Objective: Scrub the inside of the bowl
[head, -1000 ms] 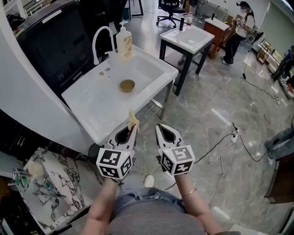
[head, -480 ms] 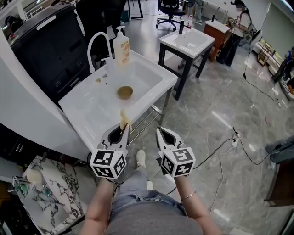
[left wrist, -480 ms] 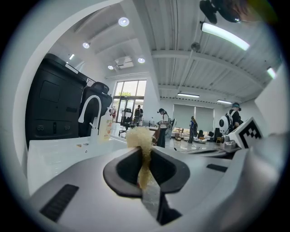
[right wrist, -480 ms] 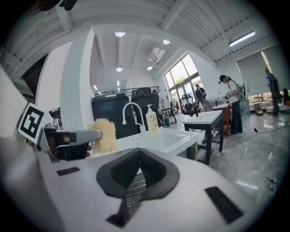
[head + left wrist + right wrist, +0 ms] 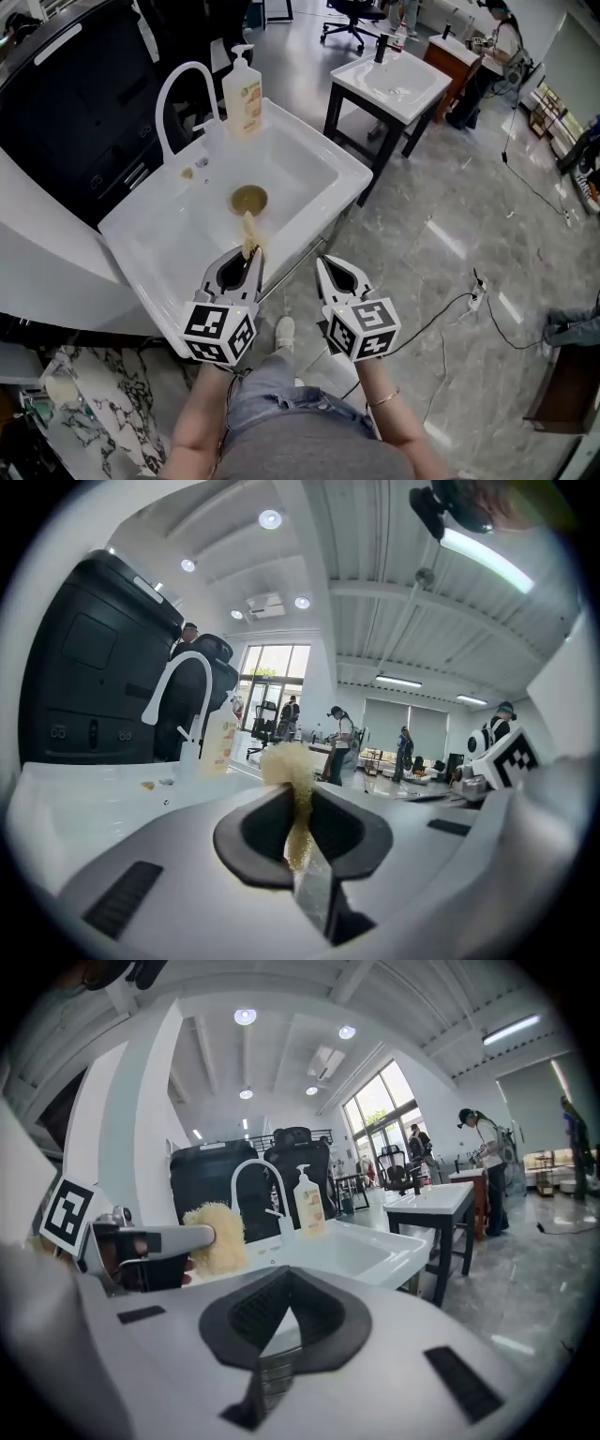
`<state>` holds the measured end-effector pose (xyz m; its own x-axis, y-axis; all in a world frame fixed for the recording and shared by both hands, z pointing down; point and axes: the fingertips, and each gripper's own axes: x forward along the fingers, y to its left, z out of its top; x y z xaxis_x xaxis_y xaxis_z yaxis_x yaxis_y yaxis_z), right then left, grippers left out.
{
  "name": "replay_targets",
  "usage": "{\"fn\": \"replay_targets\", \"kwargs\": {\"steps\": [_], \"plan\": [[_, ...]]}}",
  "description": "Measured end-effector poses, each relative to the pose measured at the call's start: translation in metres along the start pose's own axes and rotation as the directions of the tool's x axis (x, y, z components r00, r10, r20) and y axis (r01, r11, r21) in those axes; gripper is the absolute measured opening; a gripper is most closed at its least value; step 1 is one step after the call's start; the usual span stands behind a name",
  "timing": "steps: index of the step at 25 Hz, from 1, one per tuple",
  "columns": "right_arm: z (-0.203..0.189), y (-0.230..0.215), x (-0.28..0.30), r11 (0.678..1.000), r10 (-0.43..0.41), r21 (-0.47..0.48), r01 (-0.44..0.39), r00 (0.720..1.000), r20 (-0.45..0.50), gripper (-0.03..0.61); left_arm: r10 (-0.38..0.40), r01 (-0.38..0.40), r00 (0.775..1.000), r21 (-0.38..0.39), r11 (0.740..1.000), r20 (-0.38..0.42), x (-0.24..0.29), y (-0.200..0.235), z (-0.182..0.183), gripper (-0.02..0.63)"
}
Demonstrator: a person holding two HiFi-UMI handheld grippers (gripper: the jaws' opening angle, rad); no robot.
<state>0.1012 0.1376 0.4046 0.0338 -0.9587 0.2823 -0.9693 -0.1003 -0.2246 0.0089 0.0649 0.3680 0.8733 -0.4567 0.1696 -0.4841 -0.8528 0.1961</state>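
Note:
A small brown bowl (image 5: 249, 199) sits in the basin of the white sink (image 5: 309, 150), seen in the head view. My left gripper (image 5: 248, 252) hovers over the sink's near edge, shut on a tan scrubber (image 5: 248, 232) that sticks out past its tips toward the bowl. The scrubber (image 5: 286, 766) is pinched between the jaws in the left gripper view. My right gripper (image 5: 323, 265) is beside the left one, over the floor just off the sink's front, shut with nothing in it. From the right gripper view the scrubber (image 5: 216, 1238) shows at the left.
A white tap (image 5: 173, 89) and a soap pump bottle (image 5: 241, 97) stand at the sink's back edge. A second white sink on a black frame (image 5: 394, 80) stands beyond. A black cabinet (image 5: 84, 94) is on the left, a cable (image 5: 469, 295) lies on the floor at the right.
Both grippers have come closer to the sink; the scrubber's tip now reaches over the sink's near edge, nearer the bowl. Both grippers stay shut.

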Motion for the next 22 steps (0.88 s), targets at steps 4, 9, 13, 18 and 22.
{"fn": "replay_targets", "kwargs": {"steps": [4, 9, 13, 18, 22], "plan": [[0.017, -0.009, 0.044, 1.0, 0.028, -0.005, -0.028, 0.999, -0.015, 0.011, 0.001, -0.001, 1.0, -0.01, 1.0, -0.016, 0.035, 0.02, 0.006, 0.045], [0.03, -0.019, 0.094, 0.998, 0.054, -0.009, -0.055, 0.997, -0.048, 0.011, 0.014, -0.014, 1.0, -0.022, 1.0, -0.025, 0.071, 0.048, 0.014, 0.046], [0.037, -0.024, 0.127, 0.997, 0.073, -0.012, -0.074, 0.995, -0.073, 0.011, 0.025, -0.026, 0.999, -0.033, 0.999, -0.034, 0.091, 0.068, 0.017, 0.046], [0.042, -0.033, 0.158, 0.995, 0.095, -0.013, -0.097, 0.99, -0.1, 0.011, 0.047, -0.048, 0.998, -0.046, 0.998, -0.033, 0.109, 0.087, 0.021, 0.046], [0.044, -0.038, 0.176, 0.991, 0.129, -0.024, -0.133, 0.984, -0.126, 0.011, 0.086, -0.088, 0.995, -0.055, 0.995, -0.042, 0.117, 0.099, 0.019, 0.046]]}}
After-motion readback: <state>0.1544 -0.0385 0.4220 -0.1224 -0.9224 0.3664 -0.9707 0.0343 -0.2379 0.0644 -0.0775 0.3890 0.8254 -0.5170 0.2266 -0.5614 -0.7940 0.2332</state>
